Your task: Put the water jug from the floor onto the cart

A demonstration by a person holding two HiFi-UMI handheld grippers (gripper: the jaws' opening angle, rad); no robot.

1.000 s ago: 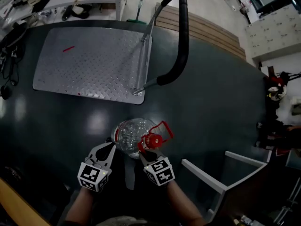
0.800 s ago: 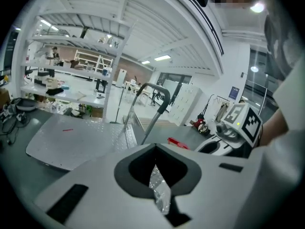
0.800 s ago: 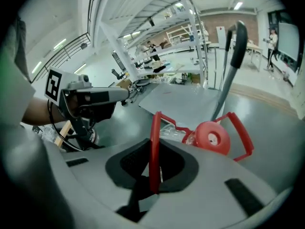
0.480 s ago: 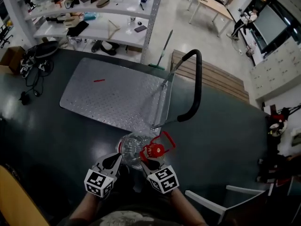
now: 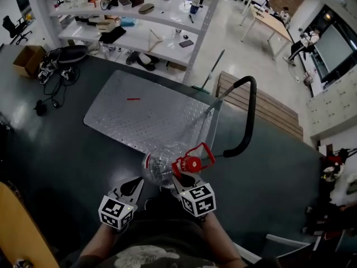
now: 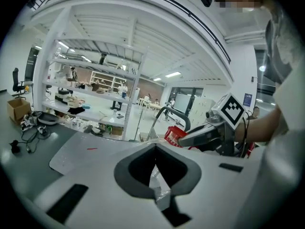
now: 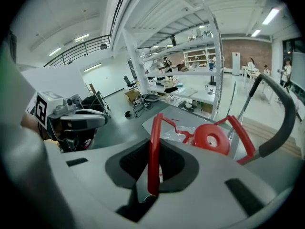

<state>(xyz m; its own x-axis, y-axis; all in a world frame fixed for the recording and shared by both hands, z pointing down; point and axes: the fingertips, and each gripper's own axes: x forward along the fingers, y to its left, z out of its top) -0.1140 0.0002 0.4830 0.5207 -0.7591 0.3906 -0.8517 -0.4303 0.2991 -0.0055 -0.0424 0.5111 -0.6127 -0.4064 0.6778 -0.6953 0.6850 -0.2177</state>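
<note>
Jug (image 5: 160, 165) hangs tilted, cap (image 5: 191, 163) rightward, at the near right corner of the cart (image 5: 145, 116), whose room lies far-left. Right gripper (image 5: 179, 178) is clamped on the red handle (image 7: 153, 151); left gripper (image 5: 135, 184), jaws together and empty, is beside the body.

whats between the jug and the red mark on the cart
Only bare deck: the head view shows nothing on the cart between the jug and the red mark.
</note>
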